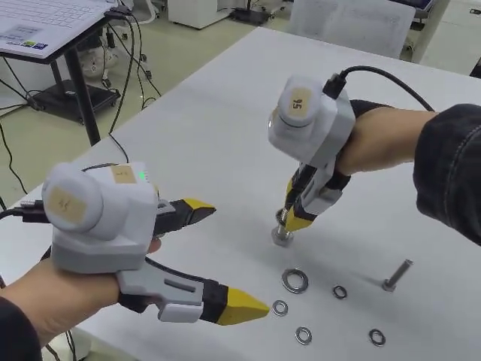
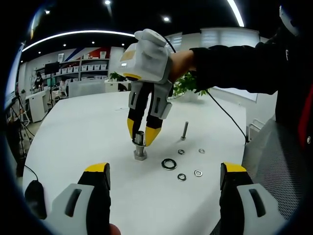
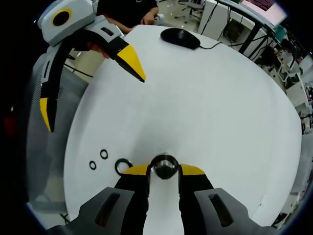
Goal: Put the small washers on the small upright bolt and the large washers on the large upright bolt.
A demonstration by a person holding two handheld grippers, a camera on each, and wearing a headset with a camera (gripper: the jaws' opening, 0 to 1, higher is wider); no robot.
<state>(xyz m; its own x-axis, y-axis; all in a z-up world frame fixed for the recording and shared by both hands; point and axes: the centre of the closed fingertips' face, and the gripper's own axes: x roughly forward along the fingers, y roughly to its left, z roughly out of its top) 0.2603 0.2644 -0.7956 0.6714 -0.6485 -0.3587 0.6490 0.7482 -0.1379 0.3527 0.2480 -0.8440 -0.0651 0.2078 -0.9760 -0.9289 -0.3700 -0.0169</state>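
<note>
The large bolt [image 1: 283,235] stands upright on the white table [image 1: 225,113], head down. My right gripper [image 1: 289,219] comes down from above, shut on its threaded shank [image 2: 139,139]; the bolt's top [image 3: 165,167] sits between the yellow tips. A large washer [image 1: 294,280] lies flat just in front of it. Several small washers [image 1: 304,335] lie scattered nearby. The small bolt [image 1: 397,275] stands to the right, upright in the left gripper view [image 2: 185,130]. My left gripper [image 1: 223,256] hovers open at the near left, nothing between its jaws, facing the large washer [image 2: 168,164].
A side table with a laptop [image 1: 45,26] and hanging cables stands beyond the table's left edge. A black mouse [image 3: 180,37] lies on the table's far side in the right gripper view. A person's sleeve [image 1: 451,173] reaches in from the right.
</note>
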